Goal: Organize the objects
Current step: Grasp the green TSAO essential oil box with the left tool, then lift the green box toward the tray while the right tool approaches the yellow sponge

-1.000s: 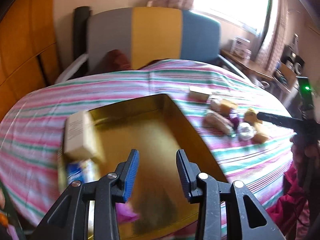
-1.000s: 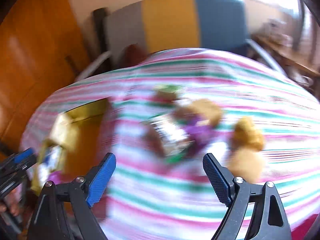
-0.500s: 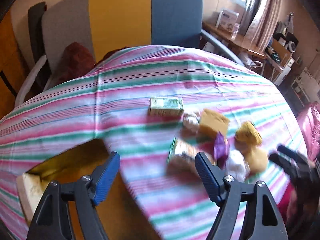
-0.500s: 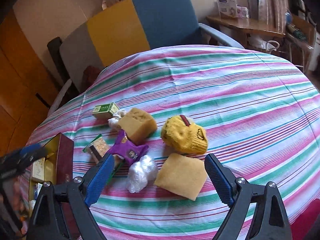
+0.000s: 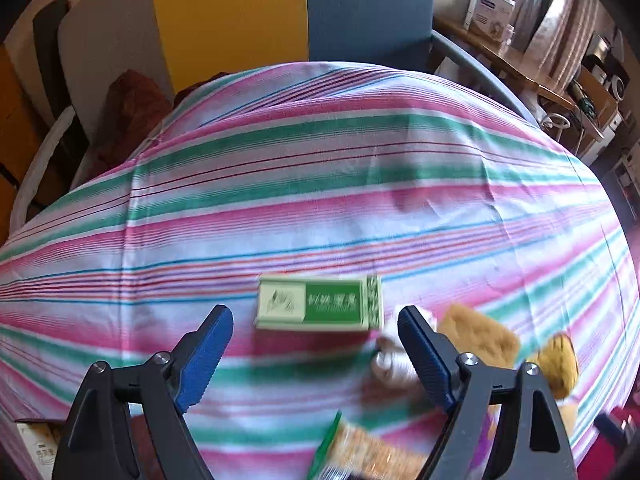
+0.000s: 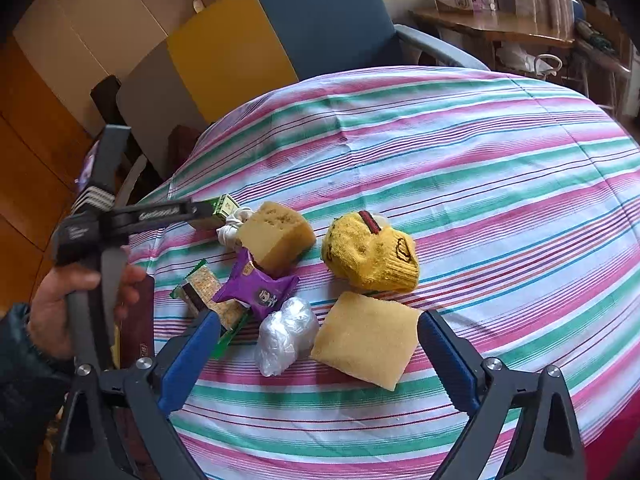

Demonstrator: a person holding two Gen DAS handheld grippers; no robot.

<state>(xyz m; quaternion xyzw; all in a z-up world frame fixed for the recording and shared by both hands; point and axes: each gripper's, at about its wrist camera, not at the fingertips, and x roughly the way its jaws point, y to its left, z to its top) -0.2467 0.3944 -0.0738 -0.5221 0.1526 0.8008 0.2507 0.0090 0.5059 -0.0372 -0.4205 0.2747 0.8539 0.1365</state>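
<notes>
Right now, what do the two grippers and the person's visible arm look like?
Both the left gripper and the right gripper are black plastic clamp frames with silver rivets and ribbed blue pads. Seen from the side, the left one has a grey trigger handle and embossed lettering. The hand emerges from a dark, quilted-looking sleeve.
</notes>
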